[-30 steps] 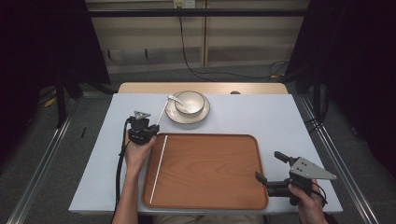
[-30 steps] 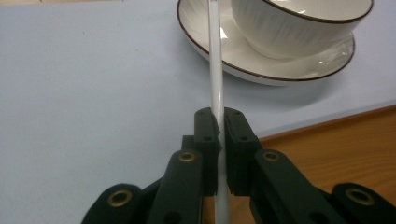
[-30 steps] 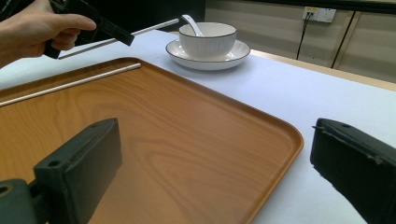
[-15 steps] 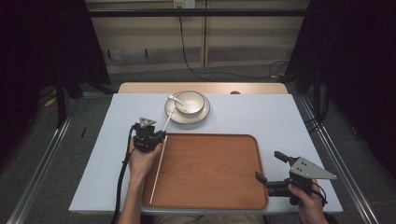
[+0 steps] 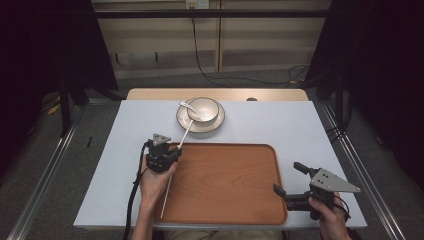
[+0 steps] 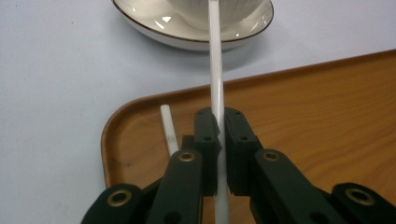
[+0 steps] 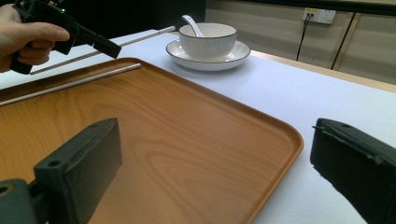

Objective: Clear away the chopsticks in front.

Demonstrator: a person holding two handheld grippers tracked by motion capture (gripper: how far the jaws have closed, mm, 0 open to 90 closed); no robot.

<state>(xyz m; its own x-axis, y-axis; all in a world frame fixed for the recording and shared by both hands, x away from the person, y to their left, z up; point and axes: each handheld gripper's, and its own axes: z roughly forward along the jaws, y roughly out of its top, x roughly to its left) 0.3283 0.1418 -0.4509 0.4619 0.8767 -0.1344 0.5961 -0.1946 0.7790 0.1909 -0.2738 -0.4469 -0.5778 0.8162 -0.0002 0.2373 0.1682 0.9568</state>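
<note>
High view: left tongs clamp chopstick over tray left edge, tip toward bowl.
Left gripper view: 2nd chopstick flat on tray.
Right gripper view: right tongs wide open, idle.
Step prob: carrying stick to bowl; next needs rest on rim.

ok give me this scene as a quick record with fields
left gripper: shut on one white chopstick, lifted at a slant, tip toward the bowl
second chopstick: lying on the tray near its left edge
right gripper: open, holding nothing, at the tray's right edge
tray: wooden, on the white table
bowl: on a saucer beyond the tray, spoon in it
</note>
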